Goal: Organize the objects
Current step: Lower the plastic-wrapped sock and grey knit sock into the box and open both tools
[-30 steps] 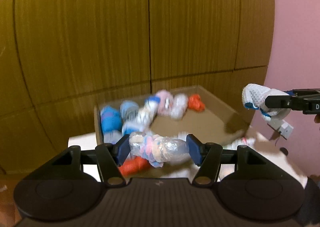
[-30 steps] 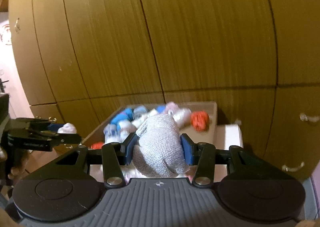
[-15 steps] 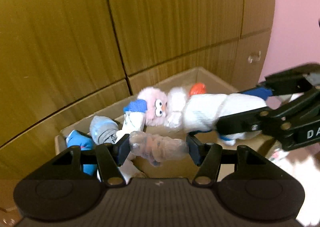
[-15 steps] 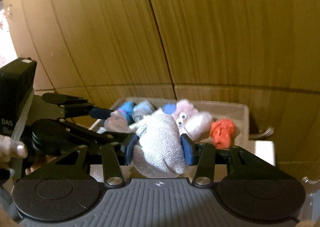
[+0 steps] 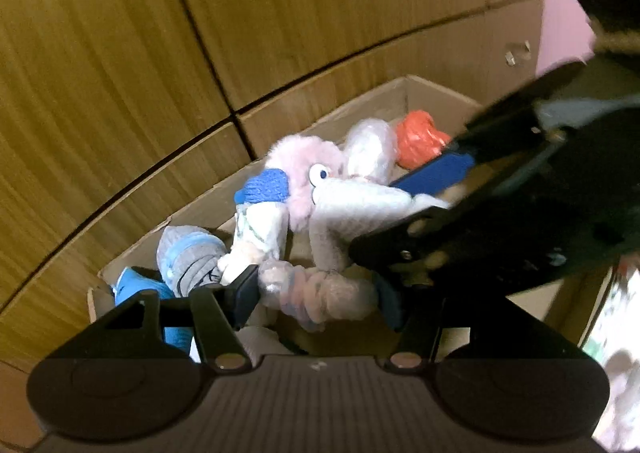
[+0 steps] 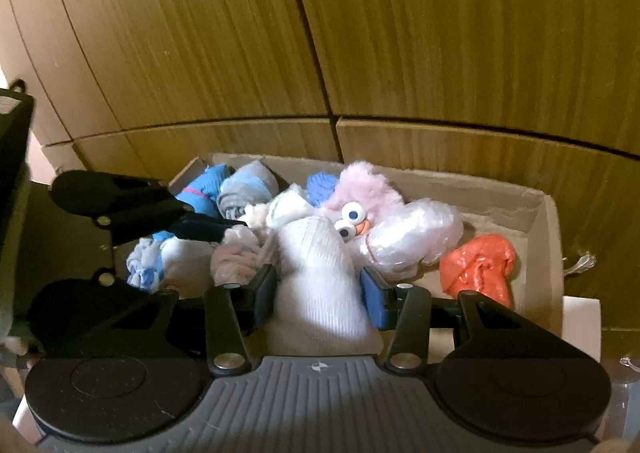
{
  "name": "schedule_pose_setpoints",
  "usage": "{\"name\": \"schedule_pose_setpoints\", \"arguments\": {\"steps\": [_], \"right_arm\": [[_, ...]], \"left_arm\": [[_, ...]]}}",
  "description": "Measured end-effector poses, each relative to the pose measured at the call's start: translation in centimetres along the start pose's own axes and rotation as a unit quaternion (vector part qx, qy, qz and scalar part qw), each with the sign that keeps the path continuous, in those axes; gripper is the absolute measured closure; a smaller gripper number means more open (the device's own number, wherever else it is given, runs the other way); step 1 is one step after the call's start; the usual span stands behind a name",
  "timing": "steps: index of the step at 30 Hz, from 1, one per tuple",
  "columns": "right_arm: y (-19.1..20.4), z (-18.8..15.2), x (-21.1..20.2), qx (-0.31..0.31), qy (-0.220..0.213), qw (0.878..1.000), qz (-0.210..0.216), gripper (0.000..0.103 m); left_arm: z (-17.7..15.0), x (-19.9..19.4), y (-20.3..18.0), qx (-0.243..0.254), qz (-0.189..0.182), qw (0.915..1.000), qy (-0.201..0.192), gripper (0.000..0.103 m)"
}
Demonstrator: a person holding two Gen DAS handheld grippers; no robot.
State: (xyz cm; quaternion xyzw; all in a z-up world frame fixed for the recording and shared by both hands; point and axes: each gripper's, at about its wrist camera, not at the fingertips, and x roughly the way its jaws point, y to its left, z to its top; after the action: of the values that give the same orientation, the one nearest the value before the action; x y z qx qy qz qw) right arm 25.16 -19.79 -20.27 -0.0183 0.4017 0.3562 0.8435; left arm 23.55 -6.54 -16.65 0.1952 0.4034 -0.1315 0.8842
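Observation:
My left gripper (image 5: 316, 295) is shut on a plastic-wrapped pink and white sock bundle (image 5: 320, 293), held over the cardboard box (image 5: 404, 97). My right gripper (image 6: 318, 293) is shut on a white knitted sock roll (image 6: 320, 277), also over the box (image 6: 536, 209). In the left wrist view the right gripper (image 5: 480, 213) crosses just in front with the white roll (image 5: 360, 201). In the right wrist view the left gripper (image 6: 132, 209) reaches in from the left with its bundle (image 6: 236, 253).
The box holds a pink fluffy toy with googly eyes (image 6: 360, 197), blue and grey sock rolls (image 6: 248, 189), a clear-wrapped bundle (image 6: 412, 233) and an orange bundle (image 6: 476, 265). Wooden cabinet doors (image 6: 360, 33) stand right behind the box. A white surface (image 6: 580, 317) lies under the box.
Both grippers have moved forward and down over the box, each still holding its bundle. They have come close together, the right one now crossing in front of the left.

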Motion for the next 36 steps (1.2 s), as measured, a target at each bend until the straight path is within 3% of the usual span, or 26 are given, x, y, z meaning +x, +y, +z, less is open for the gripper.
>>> {"name": "schedule_pose_setpoints", "arguments": {"steps": [4,8,18,25,30,36], "right_arm": [[0.1,-0.1,0.0,0.001,-0.002,1.0,0.002,0.048],[0.3,0.5,-0.2,-0.003,-0.01,1.0,0.003,0.037],[1.8,1.4,-4.1,-0.01,-0.04,0.999,0.007,0.031],[2.6,0.8,-8.3,-0.004,-0.071,0.997,0.005,0.028],[3.5,-2.7,-13.3,0.003,-0.114,0.993,0.001,0.022],[5.2,-10.3,-17.0,0.003,-0.135,0.99,-0.029,0.019]], "left_arm": [[-0.1,0.1,-0.6,0.011,0.012,0.9999,-0.001,0.041],[-0.1,-0.4,-0.4,0.005,0.017,0.9998,-0.005,0.027],[-0.1,-3.3,0.7,-0.026,0.025,0.999,-0.024,0.022],[-1.7,-7.4,1.7,-0.079,0.039,0.9946,-0.055,0.017],[-5.6,-11.3,1.1,-0.117,0.045,0.9885,-0.085,0.014],[-10.6,-13.4,-1.6,-0.158,0.043,0.9814,-0.1,0.013]]}}
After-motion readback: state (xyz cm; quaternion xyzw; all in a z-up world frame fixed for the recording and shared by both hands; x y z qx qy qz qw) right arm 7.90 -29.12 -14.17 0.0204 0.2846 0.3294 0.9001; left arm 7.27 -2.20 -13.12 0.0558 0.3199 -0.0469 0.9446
